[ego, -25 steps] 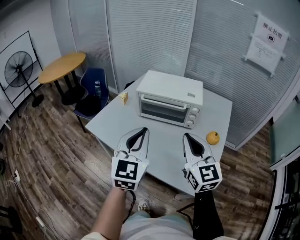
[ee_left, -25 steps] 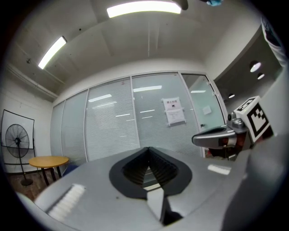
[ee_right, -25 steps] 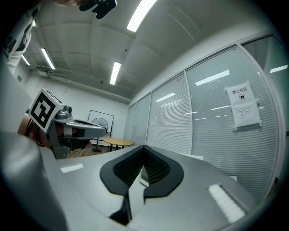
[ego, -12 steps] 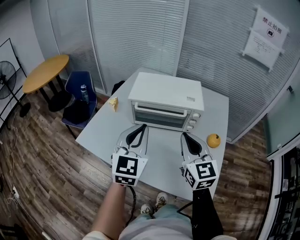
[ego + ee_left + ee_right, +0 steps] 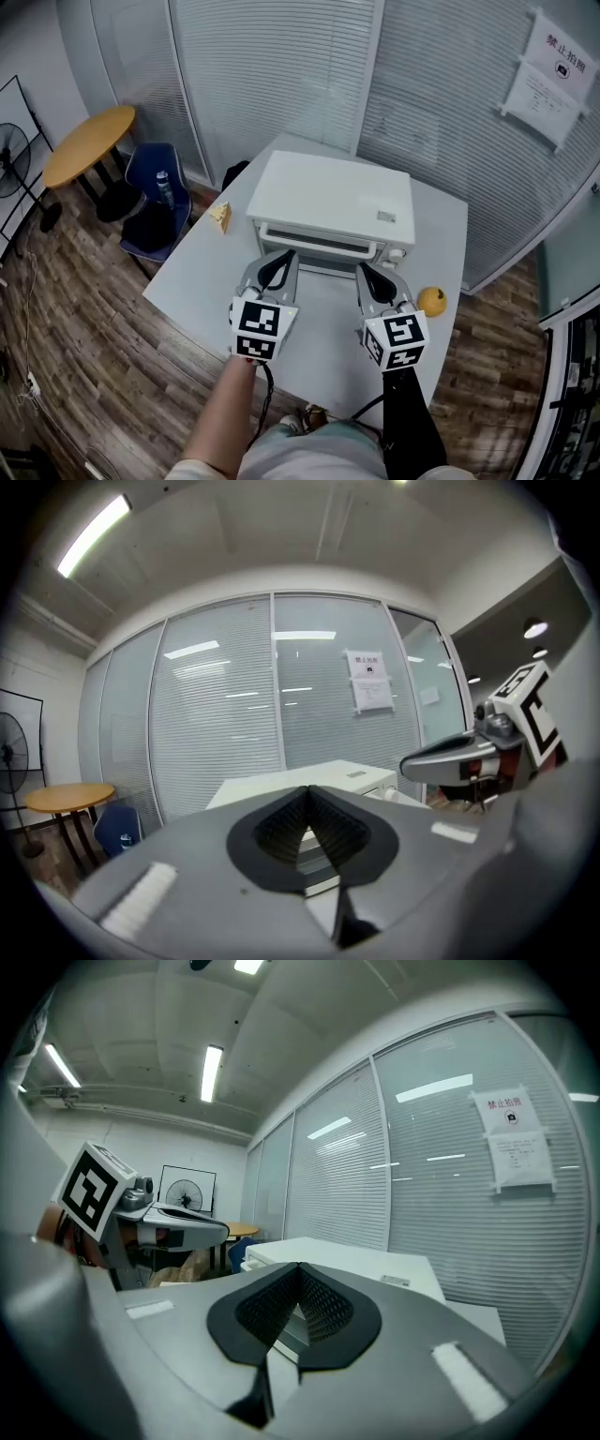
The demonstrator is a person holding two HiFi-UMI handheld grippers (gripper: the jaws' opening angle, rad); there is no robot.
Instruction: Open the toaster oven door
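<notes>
An office corner with glass walls and lowered blinds, a paper notice (image 5: 553, 70) on the glass, and a wood-pattern floor. At the left are a round wooden table (image 5: 89, 141) and a blue chair (image 5: 155, 187).

In front of me is a pale grey table (image 5: 183, 272). On it sits the white toaster oven (image 5: 333, 202), its front facing me. From my head view I see mostly its top. The door (image 5: 314, 245) is a thin strip below the top edge, and it is closed.

My left gripper (image 5: 286, 255) and right gripper (image 5: 363, 270) hover side by side just short of the oven's front. On each one the tips meet and nothing is between them.

Risks, as I judge them: with the tips together, neither gripper can take the door handle, and pushing forward would only bump the door. The handle is hard to make out from above, so I could grip too high or too low. A hard pull might drag the whole oven toward me. A small yellow-orange fruit (image 5: 431, 300) sits near my right gripper, close to the table edge, and a careless sweep could knock it off.
</notes>
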